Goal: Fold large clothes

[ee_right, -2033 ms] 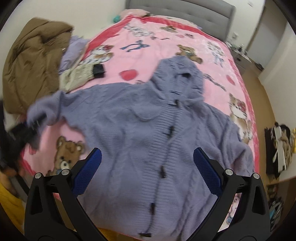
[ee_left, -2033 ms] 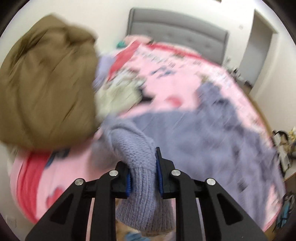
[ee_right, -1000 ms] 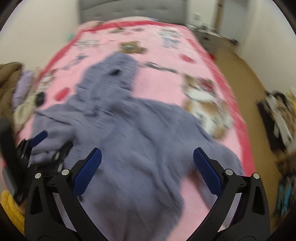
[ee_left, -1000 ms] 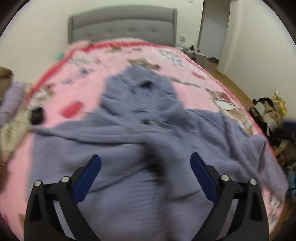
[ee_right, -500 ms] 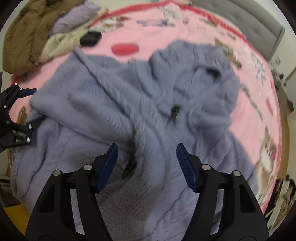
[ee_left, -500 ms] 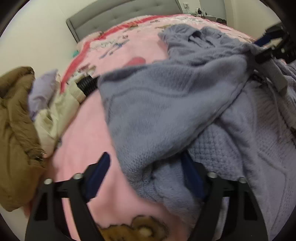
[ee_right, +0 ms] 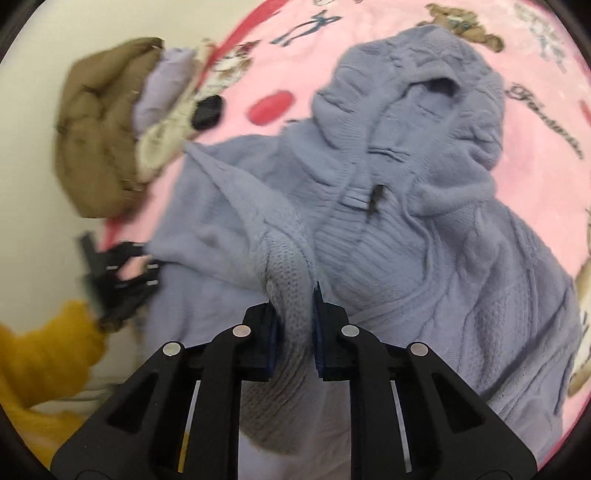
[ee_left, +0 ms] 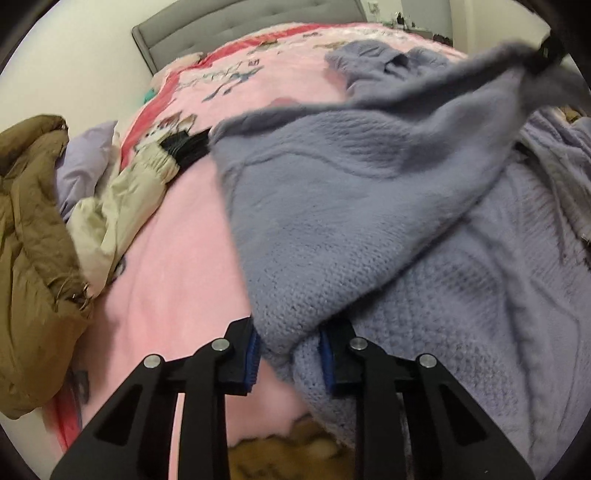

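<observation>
Cardigan: a lavender knitted hooded cardigan (ee_right: pixel 424 206) is spread over the near half of a bed, hood towards the far end, front placket with dark toggles facing up.
Folded part: the left sleeve and side panel are seen lifted and drawn across the body towards the right; in the left wrist view this flap (ee_left: pixel 351 206) fills the middle of the picture.
Left claw: the left claw (ee_left: pixel 290 354) is seen closing, with the near edge of the knit flap between its blue pads; the cloth fills the gap and is pressed on both sides.
Right claw: the right claw (ee_right: pixel 295 314) is seen closing on a bunched ridge of ribbed knit, which is clamped between the pads.
Shown only by the right wrist view: the hood, the placket with a toggle (ee_right: pixel 375 197), the other claw as a dark blurred shape at the left edge, and a yellow sleeve (ee_right: pixel 40 354) near left.
Shown only by the left wrist view: a grey padded headboard (ee_left: pixel 240 29) at the far end, and the flap stretched up to a dark blurred shape at far right.
Bed cover: a pink printed blanket (ee_left: pixel 177 258) lies under the cardigan.
Other clothes: a brown padded coat (ee_left: pixel 29 236), a pale lilac garment (ee_left: pixel 85 158) and a cream garment (ee_left: pixel 122 199) are heaped at the left edge of the bed, apart from the cardigan.
</observation>
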The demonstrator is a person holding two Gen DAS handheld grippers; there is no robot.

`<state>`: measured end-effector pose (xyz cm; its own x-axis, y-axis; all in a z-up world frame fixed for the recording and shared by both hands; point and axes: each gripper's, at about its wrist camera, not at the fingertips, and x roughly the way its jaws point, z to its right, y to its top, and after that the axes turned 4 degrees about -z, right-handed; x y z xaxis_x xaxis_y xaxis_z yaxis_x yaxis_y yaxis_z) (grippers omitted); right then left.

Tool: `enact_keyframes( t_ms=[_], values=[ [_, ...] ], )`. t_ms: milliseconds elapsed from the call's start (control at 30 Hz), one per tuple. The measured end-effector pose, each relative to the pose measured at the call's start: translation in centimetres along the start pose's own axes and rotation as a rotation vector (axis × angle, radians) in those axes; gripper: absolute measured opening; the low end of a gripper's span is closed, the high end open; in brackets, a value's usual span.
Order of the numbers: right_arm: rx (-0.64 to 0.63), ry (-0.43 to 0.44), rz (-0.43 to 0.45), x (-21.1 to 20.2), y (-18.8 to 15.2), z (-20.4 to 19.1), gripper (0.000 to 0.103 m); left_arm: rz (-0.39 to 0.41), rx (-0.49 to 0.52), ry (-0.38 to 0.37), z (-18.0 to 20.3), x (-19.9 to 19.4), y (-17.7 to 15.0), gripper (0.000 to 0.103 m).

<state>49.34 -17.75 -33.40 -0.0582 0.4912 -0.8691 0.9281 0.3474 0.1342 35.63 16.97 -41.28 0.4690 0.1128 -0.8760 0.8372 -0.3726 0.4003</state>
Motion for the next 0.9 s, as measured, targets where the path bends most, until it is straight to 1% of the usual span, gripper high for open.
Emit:
enact_keyframes(
  t_ms=[67,100,133,167,200,233,300,367,400,433,500,533,567,600,633,667,700,733,767,833,900],
  values=[
    [0.018,-0.015,-0.066,0.2,0.6,1.0,0.014,0.001,0.032,0.008,-0.1,0.1,-0.3,0.026],
    [0.017,-0.063,-0.088,0.3,0.5,1.4,0.014,0.002,0.064,0.020,0.3,0.2,-0.4,0.026],
    [0.008,-0.124,-0.107,0.8,0.4,2.2,0.014,0.004,0.083,0.029,0.5,0.2,-0.5,0.026],
    [0.010,-0.163,-0.131,1.4,0.3,3.0,0.014,0.002,0.090,0.033,0.6,0.3,-0.5,0.026],
    [0.024,-0.177,-0.147,1.9,0.0,3.7,0.014,-0.004,0.091,0.028,0.6,0.6,-0.6,0.026],
    [0.069,-0.168,-0.174,2.8,-0.2,5.2,0.014,-0.007,0.079,0.018,0.2,0.8,-0.8,0.026],
    [0.138,-0.173,-0.190,4.4,-0.7,7.4,0.014,-0.010,0.050,-0.002,-0.2,1.1,-0.9,0.026],
    [0.128,-0.203,-0.194,5.5,-1.3,7.8,0.018,-0.006,0.060,0.010,0.0,1.2,-0.8,0.026],
    [0.113,-0.247,-0.197,6.2,-1.6,7.9,0.022,-0.003,0.073,0.021,0.2,1.2,-0.8,0.026],
    [0.111,-0.268,-0.193,6.5,-1.8,8.1,0.025,0.003,0.092,0.038,0.6,1.2,-0.9,0.026],
    [0.133,-0.280,-0.172,6.7,-2.1,7.8,0.028,0.007,0.108,0.055,0.9,1.0,-0.9,0.026],
    [0.116,-0.302,-0.157,6.4,-2.1,7.3,0.036,0.008,0.123,0.072,1.3,0.6,-0.8,0.027],
    [0.068,-0.364,-0.134,5.9,-2.2,6.2,0.042,0.010,0.134,0.085,1.6,0.2,-0.7,0.028],
    [0.005,-0.415,-0.093,5.0,-2.2,4.7,0.047,0.022,0.150,0.105,2.0,-0.5,-0.5,0.031],
    [-0.040,-0.440,-0.052,4.2,-2.1,3.5,0.052,0.035,0.162,0.119,2.3,-1.1,-0.5,0.033],
    [-0.091,-0.449,-0.011,3.5,-2.2,2.0,0.054,0.048,0.168,0.133,2.7,-1.8,-0.5,0.034],
    [-0.158,-0.440,0.042,2.6,-2.1,-0.1,0.061,0.063,0.161,0.144,2.9,-2.6,-0.4,0.036],
    [-0.200,-0.425,0.066,2.4,-2.1,-1.4,0.067,0.074,0.143,0.143,3.0,-3.3,-0.3,0.038],
    [-0.257,-0.391,0.079,2.4,-1.7,-3.1,0.067,0.089,0.129,0.146,3.1,-4.0,-0.2,0.041],
    [-0.330,-0.316,0.071,3.4,-0.3,-5.6,0.066,0.136,0.118,0.199,3.8,-5.6,0.2,0.065],
    [-0.384,-0.241,0.056,4.8,1.5,-7.1,0.063,0.206,0.105,0.238,4.4,-7.1,0.7,0.069]
  ],
)
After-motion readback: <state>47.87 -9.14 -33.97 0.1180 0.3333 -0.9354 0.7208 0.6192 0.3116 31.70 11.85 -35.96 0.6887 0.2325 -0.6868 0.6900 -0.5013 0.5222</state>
